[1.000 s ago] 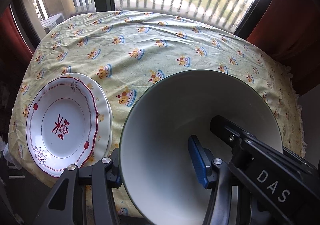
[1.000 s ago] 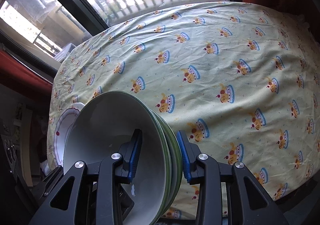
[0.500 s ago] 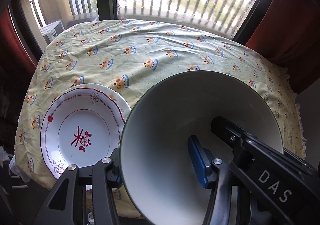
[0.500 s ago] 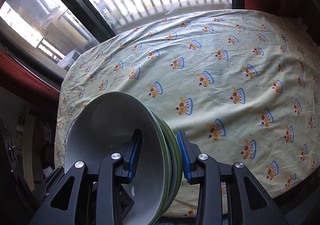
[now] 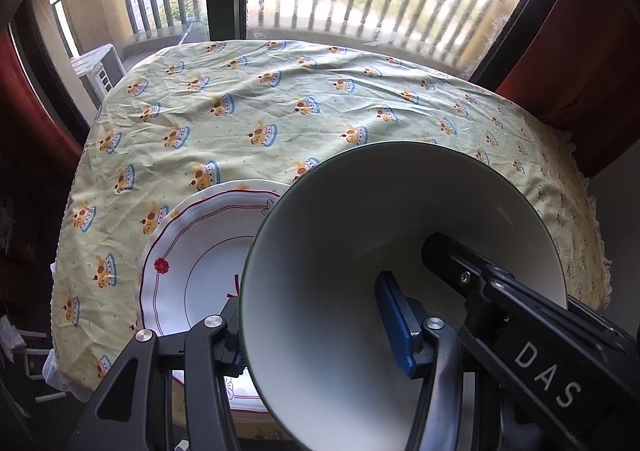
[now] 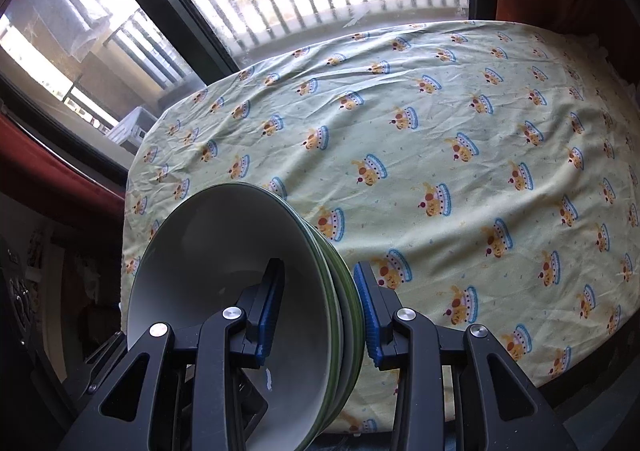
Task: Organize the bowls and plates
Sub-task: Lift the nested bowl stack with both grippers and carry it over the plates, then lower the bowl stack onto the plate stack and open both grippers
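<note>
Both grippers carry one stack of nested bowls (image 6: 240,291) between them, each clamped on an opposite side of the rim. The stack shows green outer edges and a white inside, and it hangs tilted, clear of the cloth, above the near edge of the bench (image 6: 440,131).

The left gripper (image 5: 316,335) is clenched on the stack's rim: its blue-padded finger (image 5: 396,327) lies inside the top bowl (image 5: 380,251), while the other finger sits outside the wall, mostly hidden behind it. The right gripper (image 6: 318,315) grips the opposite side the same way, one pad pressed on the white inner wall and the other on the green outer edges, so that all the nested rims are pinched together. That is probably why two grippers are used: a grip on one side alone would let the heavy stack swing or the bowls slide apart.

Beyond and to the left of the left fingers, a white plate (image 5: 192,251) with red trim and a floral motif rests on the crown-printed tablecloth, partly hidden by the bowl. It seems to sit on another plate, though this is unclear. The rest of the cloth ahead of the right fingers is bare, leaving space where the stack could be set.
</note>
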Action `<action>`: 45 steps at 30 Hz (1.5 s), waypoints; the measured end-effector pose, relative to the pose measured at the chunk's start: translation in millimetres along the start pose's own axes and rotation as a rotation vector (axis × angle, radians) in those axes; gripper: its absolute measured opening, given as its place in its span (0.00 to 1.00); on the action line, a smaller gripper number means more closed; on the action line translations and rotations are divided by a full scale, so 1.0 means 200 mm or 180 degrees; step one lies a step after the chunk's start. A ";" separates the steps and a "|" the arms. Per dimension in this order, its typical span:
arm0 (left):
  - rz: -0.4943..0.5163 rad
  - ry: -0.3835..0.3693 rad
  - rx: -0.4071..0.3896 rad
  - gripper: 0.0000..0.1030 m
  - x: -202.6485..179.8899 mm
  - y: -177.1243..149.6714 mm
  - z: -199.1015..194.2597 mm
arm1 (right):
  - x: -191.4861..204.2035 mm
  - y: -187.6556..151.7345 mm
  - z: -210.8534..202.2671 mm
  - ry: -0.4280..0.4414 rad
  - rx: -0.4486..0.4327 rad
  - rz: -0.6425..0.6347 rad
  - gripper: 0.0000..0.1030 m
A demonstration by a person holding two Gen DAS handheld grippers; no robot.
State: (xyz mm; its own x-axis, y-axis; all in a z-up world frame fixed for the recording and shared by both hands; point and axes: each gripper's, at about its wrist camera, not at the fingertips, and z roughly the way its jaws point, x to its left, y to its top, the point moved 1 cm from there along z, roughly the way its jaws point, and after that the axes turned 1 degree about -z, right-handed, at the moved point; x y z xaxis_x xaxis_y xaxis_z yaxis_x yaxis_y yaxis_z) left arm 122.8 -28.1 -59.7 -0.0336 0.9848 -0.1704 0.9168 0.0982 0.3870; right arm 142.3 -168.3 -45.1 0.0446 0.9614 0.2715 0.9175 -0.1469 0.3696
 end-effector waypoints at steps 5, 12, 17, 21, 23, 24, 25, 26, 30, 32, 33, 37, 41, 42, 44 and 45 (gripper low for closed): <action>0.0054 -0.0018 0.0018 0.53 0.11 0.01 0.00 | 0.11 -0.03 0.04 -0.0026 -0.0019 0.0042 0.38; 0.0059 -0.0012 0.0080 0.53 0.26 0.01 0.00 | 0.25 -0.07 0.11 -0.0041 0.0011 0.0076 0.38; 0.0061 -0.0033 0.0172 0.52 0.34 0.00 0.03 | 0.32 -0.09 0.16 -0.0076 0.0054 0.0106 0.38; 0.0102 -0.0046 0.0250 0.52 0.38 0.00 0.05 | 0.34 -0.11 0.19 -0.0113 0.0084 0.0171 0.38; 0.0124 -0.0049 0.0295 0.52 0.39 0.00 0.07 | 0.35 -0.12 0.21 -0.0127 0.0109 0.0209 0.38; 0.0130 -0.0049 0.0318 0.52 0.40 0.00 0.08 | 0.35 -0.13 0.22 -0.0136 0.0123 0.0223 0.38; 0.0136 -0.0051 0.0340 0.52 0.41 0.00 0.09 | 0.35 -0.13 0.23 -0.0144 0.0138 0.0237 0.38; 0.0140 -0.0052 0.0363 0.52 0.41 0.00 0.10 | 0.35 -0.13 0.24 -0.0152 0.0151 0.0251 0.38; 0.0191 -0.0049 0.0449 0.52 0.43 0.00 0.13 | 0.36 -0.14 0.29 -0.0177 0.0207 0.0301 0.38; 0.0260 -0.0025 0.0415 0.52 0.43 0.01 0.13 | 0.38 -0.14 0.29 -0.0210 0.0181 0.0289 0.38; 0.0278 -0.0009 0.0403 0.52 0.43 0.02 0.13 | 0.38 -0.13 0.30 -0.0217 0.0182 0.0274 0.38; 0.0371 0.0039 0.0329 0.52 0.42 0.03 0.14 | 0.38 -0.12 0.32 -0.0215 0.0201 0.0310 0.38; 0.0480 0.0091 0.0258 0.52 0.40 0.02 0.13 | 0.38 -0.12 0.33 -0.0245 0.0222 0.0262 0.38; 0.0498 0.0097 0.0256 0.53 0.40 0.02 0.13 | 0.38 -0.12 0.34 -0.0252 0.0224 0.0248 0.38; 0.0526 0.0082 0.0253 0.53 0.41 0.02 0.13 | 0.39 -0.13 0.34 -0.0259 0.0211 0.0216 0.38; 0.0524 0.0067 0.0256 0.53 0.41 0.01 0.13 | 0.39 -0.14 0.34 -0.0268 0.0211 0.0209 0.39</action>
State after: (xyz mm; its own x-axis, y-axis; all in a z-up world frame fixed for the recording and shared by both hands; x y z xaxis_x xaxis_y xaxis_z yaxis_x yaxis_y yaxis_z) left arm 132.2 49.2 -95.7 0.1120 0.9895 -0.0913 0.9394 -0.0755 0.3343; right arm 147.4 -73.9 -93.9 0.1359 0.9667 0.2167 0.9356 -0.1972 0.2930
